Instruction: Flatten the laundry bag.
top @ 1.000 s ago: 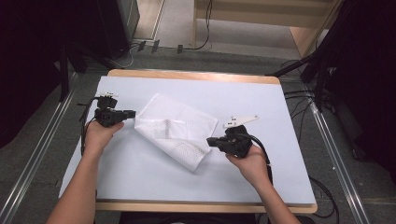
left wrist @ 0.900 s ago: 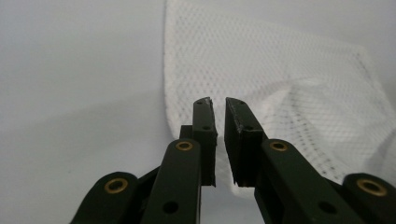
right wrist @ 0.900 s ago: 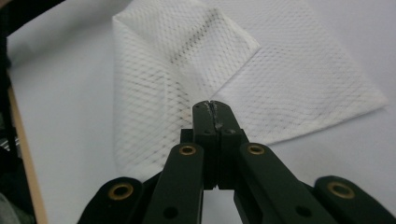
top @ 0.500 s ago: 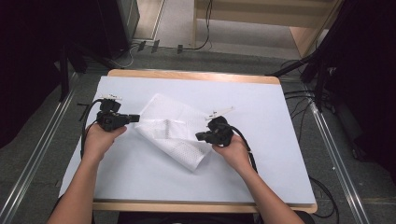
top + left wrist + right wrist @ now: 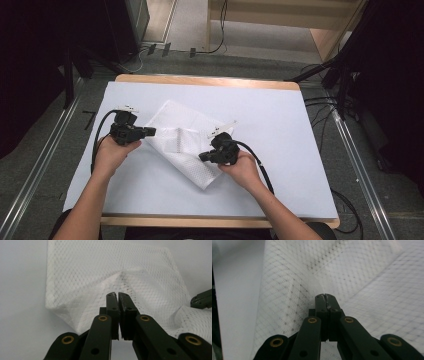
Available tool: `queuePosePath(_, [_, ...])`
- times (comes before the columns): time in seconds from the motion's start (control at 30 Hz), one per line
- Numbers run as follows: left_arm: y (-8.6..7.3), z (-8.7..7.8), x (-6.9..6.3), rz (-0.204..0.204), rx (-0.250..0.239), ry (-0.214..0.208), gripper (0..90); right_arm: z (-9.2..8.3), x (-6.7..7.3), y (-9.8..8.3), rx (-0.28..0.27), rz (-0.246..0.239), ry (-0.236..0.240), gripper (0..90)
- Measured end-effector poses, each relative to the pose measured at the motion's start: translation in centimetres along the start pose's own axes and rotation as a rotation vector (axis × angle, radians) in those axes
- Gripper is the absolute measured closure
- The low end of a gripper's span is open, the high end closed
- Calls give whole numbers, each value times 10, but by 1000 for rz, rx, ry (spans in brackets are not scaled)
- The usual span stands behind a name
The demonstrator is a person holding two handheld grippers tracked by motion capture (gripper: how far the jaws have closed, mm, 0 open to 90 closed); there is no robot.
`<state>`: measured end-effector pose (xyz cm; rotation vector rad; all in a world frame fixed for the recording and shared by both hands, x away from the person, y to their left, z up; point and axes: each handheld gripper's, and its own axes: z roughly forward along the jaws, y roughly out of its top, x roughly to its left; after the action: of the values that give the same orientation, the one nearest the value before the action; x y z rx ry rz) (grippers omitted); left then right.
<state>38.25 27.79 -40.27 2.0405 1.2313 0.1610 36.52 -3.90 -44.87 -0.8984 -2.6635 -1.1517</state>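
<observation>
A white mesh cloth (image 5: 180, 137) lies crumpled on the white table cover (image 5: 285, 120), left of centre. My left gripper (image 5: 152, 132) is at the cloth's left edge. In the left gripper view its jaws are shut (image 5: 117, 293) and the mesh (image 5: 100, 270) puckers into a ridge at their tips. My right gripper (image 5: 201, 157) rests on the cloth's near right part, pointing left. Its jaws are shut (image 5: 326, 295) with a sliver of mesh (image 5: 362, 277) between the tips and a raised fold beside them. The right gripper's tip (image 5: 201, 301) also shows in the left gripper view.
The table's wooden edge (image 5: 210, 80) runs along the far side. Black cables (image 5: 260, 165) trail from both grippers toward the person. Metal rails (image 5: 350, 150) flank the table, and more cables lie on the floor at the right.
My right gripper moved left from beside the cloth onto its near right part. My left gripper edged right to the cloth's left edge. The cloth has bunched up between them.
</observation>
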Motion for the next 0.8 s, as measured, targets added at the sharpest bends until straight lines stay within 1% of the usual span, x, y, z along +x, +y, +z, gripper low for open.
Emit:
queuePosePath(0.07, [0, 1, 0, 1, 3, 0, 878, 2, 4, -3, -8, -6, 12, 900])
queuePosePath(0.17, [1, 2, 0, 1, 5, -2, 873, 7, 12, -6, 9, -17, 23, 900])
queuePosePath(0.47, [4, 10, -3, 21, 10, -1, 815, 19, 34, -9, 17, -56, 65, 900])
queuePosePath(0.6, [7, 14, -5, 38, 12, -7, 764, 24, 41, -9, 18, -73, 80, 900])
queuePosePath(0.67, [8, 17, -7, 53, 15, -7, 745, 27, 44, -10, 22, -76, 82, 900])
queuePosePath(0.7, [9, 19, -8, 54, 15, -13, 733, 28, 45, -10, 24, -75, 83, 900])
queuePosePath(0.8, [12, 24, -12, 78, 27, -22, 687, 26, 46, -9, 14, -80, 79, 900])
